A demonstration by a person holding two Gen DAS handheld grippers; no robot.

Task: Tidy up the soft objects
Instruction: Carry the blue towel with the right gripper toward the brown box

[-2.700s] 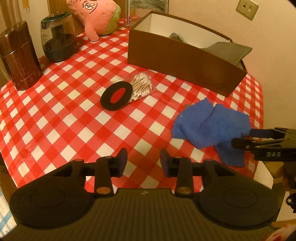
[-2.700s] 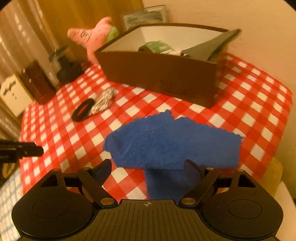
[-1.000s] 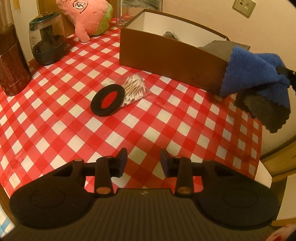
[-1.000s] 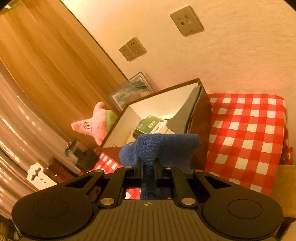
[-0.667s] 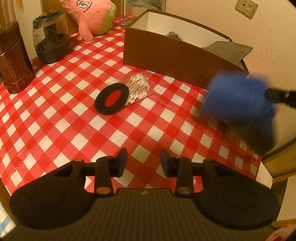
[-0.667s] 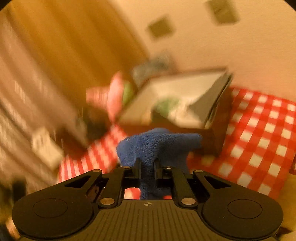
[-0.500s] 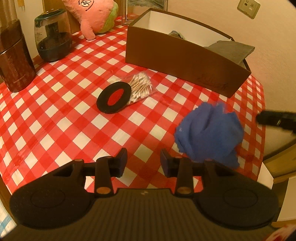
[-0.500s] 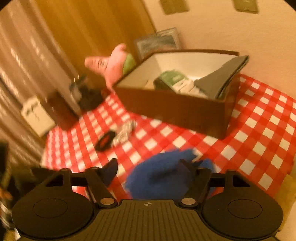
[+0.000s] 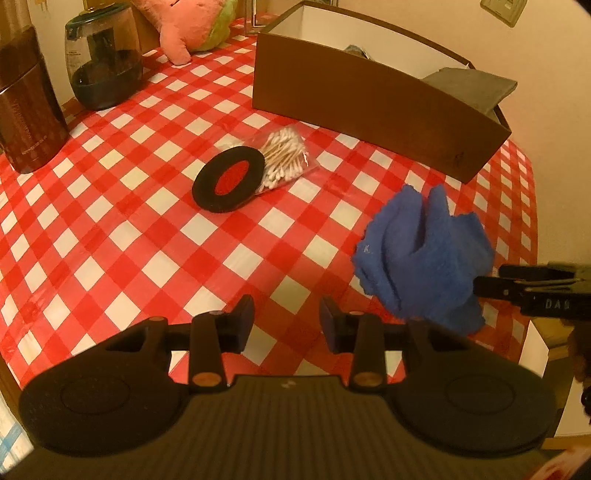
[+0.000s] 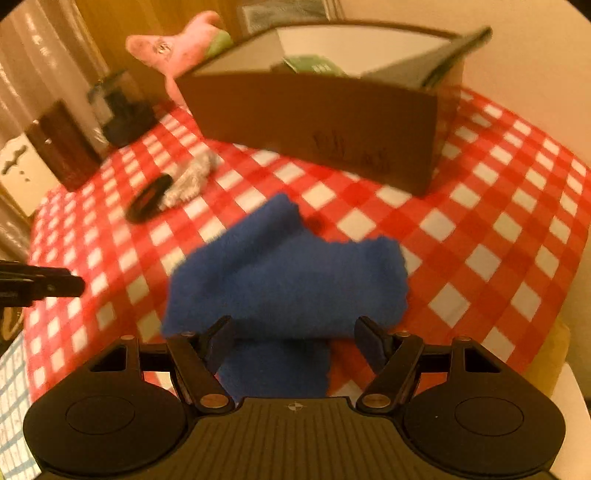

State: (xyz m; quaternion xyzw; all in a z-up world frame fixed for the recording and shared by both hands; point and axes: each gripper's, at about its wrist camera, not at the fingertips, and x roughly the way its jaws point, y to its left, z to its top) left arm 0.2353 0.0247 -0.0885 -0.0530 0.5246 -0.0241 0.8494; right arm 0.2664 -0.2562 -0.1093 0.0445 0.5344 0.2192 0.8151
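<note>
Cloth [image 9: 421, 258], blue and bunched, lies on the table [image 9: 110, 221] near its right edge, short of the box [image 9: 369, 96]. Left wrist view: the left gripper [image 9: 287, 319] hangs low over bare checks, jaws apart and holding nothing, well clear of the cloth; likely parked there so as not to crowd the other tool. The right gripper [image 9: 496, 279] comes in from the right edge, its tips just at the cloth's rim; contact cannot be judged from here. A black ring [image 9: 229, 179] rests against a bag of swabs [image 9: 282, 157] mid-table. A pink plush [image 9: 184, 22] sits at the far end beside a jar [image 9: 105, 59].

Right wrist view: the right gripper [image 10: 295, 343] has its jaws spread wide to either side of the cloth [image 10: 284, 280], nothing pinched. The cloth sits heaped and folded over itself, one flap running under the tool body. The heap is uneven, so a regrasp would probably want a thick fold. The box [image 10: 314, 118] stands open-topped beyond, a grey item leaning at its right end; it looks the likely destination. The plush [image 10: 173, 48] lies behind the box's left corner.
</note>
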